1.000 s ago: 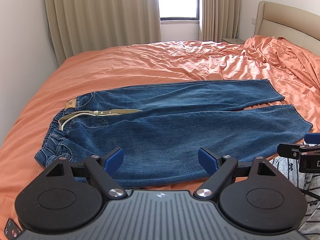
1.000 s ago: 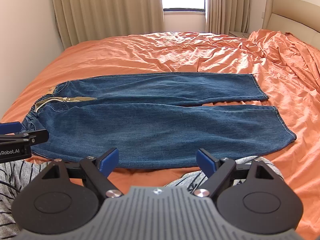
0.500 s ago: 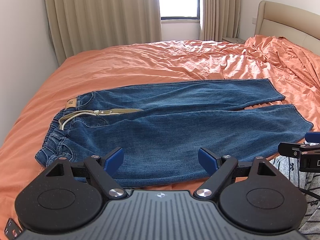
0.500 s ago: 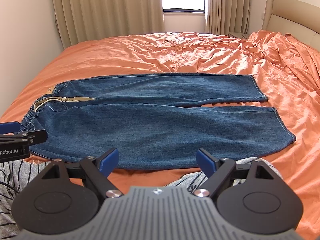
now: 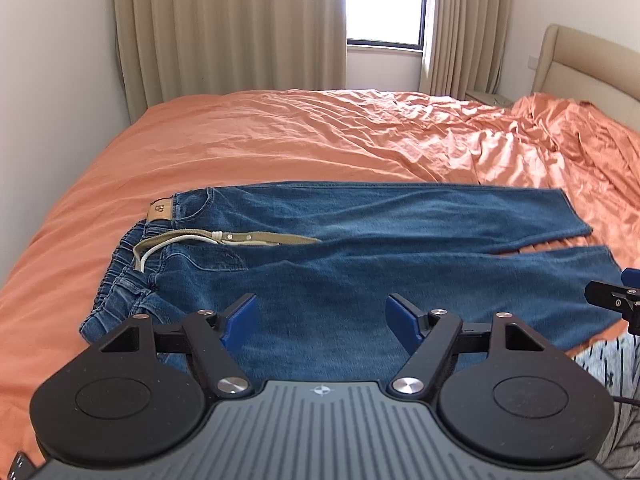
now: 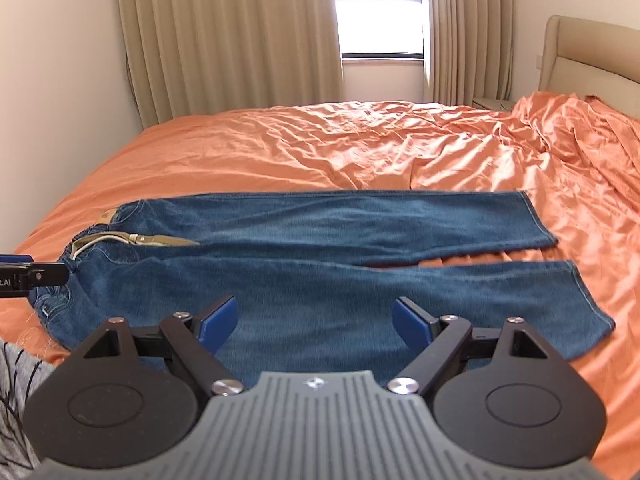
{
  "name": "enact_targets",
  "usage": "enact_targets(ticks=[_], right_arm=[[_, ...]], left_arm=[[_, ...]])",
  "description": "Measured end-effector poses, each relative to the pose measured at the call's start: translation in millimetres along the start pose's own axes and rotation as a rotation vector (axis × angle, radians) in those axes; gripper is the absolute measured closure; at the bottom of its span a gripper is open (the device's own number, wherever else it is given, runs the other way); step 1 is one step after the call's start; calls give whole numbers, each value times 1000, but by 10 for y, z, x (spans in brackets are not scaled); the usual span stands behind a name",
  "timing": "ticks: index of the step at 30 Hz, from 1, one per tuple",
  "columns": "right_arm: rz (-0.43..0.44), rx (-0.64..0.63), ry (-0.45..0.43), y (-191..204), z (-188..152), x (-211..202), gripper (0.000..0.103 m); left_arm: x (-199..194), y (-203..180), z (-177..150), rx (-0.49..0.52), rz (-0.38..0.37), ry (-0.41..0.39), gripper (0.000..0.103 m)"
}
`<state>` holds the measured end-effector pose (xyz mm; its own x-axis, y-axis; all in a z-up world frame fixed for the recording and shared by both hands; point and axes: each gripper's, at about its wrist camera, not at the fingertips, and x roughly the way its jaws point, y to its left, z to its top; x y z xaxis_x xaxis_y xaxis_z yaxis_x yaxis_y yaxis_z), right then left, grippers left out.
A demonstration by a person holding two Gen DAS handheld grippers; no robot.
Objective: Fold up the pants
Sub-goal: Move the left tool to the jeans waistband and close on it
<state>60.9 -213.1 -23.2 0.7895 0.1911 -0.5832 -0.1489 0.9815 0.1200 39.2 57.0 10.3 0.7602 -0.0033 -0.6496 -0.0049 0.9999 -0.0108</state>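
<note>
Blue jeans (image 5: 360, 264) lie flat on the orange bed, waistband to the left with a tan drawstring (image 5: 224, 237), both legs stretched to the right. They also show in the right wrist view (image 6: 320, 264). My left gripper (image 5: 322, 320) is open and empty above the near edge of the jeans by the seat. My right gripper (image 6: 316, 322) is open and empty above the near leg. The right gripper's tip shows at the right edge of the left view (image 5: 616, 300); the left gripper's tip shows at the left edge of the right view (image 6: 32, 276).
The orange bedspread (image 5: 320, 140) is wrinkled and bunched toward the right by the beige headboard (image 5: 580, 64). Beige curtains (image 5: 228, 28) and a window (image 5: 386, 12) stand behind the bed. A white wall runs along the left. Striped grey clothing (image 6: 16, 384) shows at the bottom.
Both grippers have moved forward over the near edge of the jeans, so the jeans look closer and larger. The jaws stay open. The jeans have not moved.
</note>
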Motion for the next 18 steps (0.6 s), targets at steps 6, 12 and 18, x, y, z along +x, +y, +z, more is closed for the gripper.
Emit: enact_targets(ticks=[6, 12, 18], right_arm=[[51, 37, 7, -4, 194, 458, 23], [77, 0, 113, 108, 194, 1134, 43], [74, -17, 180, 242, 140, 1695, 51]], left_arm=[[286, 603, 266, -121, -53, -4, 31], [644, 1367, 438, -229, -105, 7, 33], [1066, 1986, 502, -262, -41, 63, 33]])
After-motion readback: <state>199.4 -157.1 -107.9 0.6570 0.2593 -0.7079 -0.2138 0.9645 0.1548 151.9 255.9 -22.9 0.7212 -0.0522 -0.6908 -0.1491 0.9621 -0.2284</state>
